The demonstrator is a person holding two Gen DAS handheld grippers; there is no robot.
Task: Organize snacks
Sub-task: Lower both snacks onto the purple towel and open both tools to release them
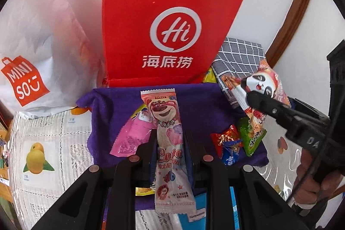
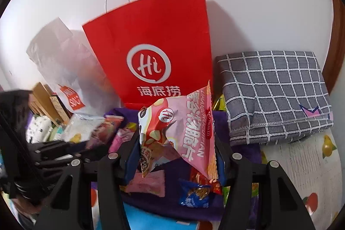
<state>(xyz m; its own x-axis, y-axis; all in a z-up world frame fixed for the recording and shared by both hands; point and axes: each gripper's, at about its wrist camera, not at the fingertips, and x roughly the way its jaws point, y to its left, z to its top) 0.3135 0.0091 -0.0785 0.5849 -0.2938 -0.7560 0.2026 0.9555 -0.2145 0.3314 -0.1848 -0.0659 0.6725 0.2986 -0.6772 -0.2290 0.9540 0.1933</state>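
Glossy film wrapper, long and flat with crimped ends: the pink bear-print snack bar (image 1: 170,150) is pinched between the left gripper (image 1: 170,143) fingers, lifted over a fuzzy purple cloth (image 1: 194,100) on the bench. Small foil candies, one red (image 1: 226,137), one blue (image 1: 230,154), one green (image 1: 251,139), lie loose on the cloth's right part. A stiff red paper bag (image 1: 172,21) stands upright at the cloth's back edge; a crinkly white plastic bag (image 1: 36,40) sits to its left. The right gripper (image 1: 258,100) clamps a panda-print packet (image 1: 267,83).

Right wrist view: the right gripper (image 2: 174,143) fingers squeeze the puffy pink chip packet (image 2: 179,128), crumpled and tilted. A folded grey checked cloth (image 2: 276,96) lies near the bench's back right corner, beside the red paper bag (image 2: 155,40).
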